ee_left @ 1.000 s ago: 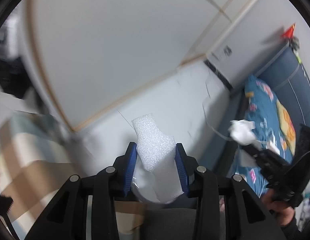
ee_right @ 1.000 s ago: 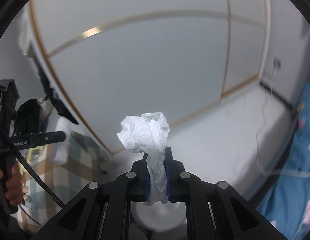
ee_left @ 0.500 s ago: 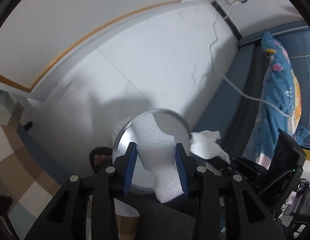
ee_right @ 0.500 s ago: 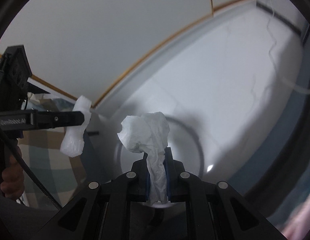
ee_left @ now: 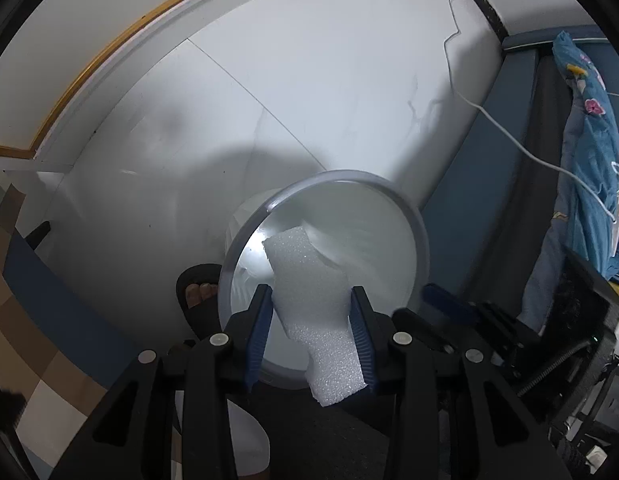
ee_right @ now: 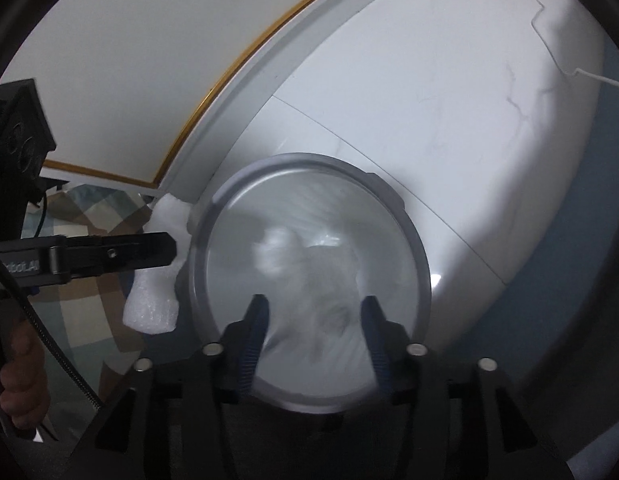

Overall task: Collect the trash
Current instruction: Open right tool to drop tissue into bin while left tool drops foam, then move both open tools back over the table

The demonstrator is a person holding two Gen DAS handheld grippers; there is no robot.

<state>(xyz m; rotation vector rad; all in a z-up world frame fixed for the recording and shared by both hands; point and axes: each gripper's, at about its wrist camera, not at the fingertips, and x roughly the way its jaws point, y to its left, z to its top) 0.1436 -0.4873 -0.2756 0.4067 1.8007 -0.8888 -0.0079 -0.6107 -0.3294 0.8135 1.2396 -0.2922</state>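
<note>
Dropping trash: right gripper [ee_right: 313, 320], jaws just sprung wide, lets a blurred tissue [ee_right: 309, 276] fall into the bin [ee_right: 423, 268] below. Left gripper [ee_left: 311, 320] clamps foam [ee_left: 309, 300] at the rim's 6 o'clock; releasing it looks next.

white cable [ee_left: 505, 136], blue bedding [ee_left: 593, 152] — checked cloth [ee_right: 97, 216]

L gripper [ee_left: 311, 320]: fingers clamped, aimed down | R gripper [ee_right: 314, 330]: fingers just opened, empty

white tile floor [ee_left: 309, 80], gold-trim wall panel [ee_right: 109, 40], blue bedding [ee_left: 589, 140] at rt
</note>
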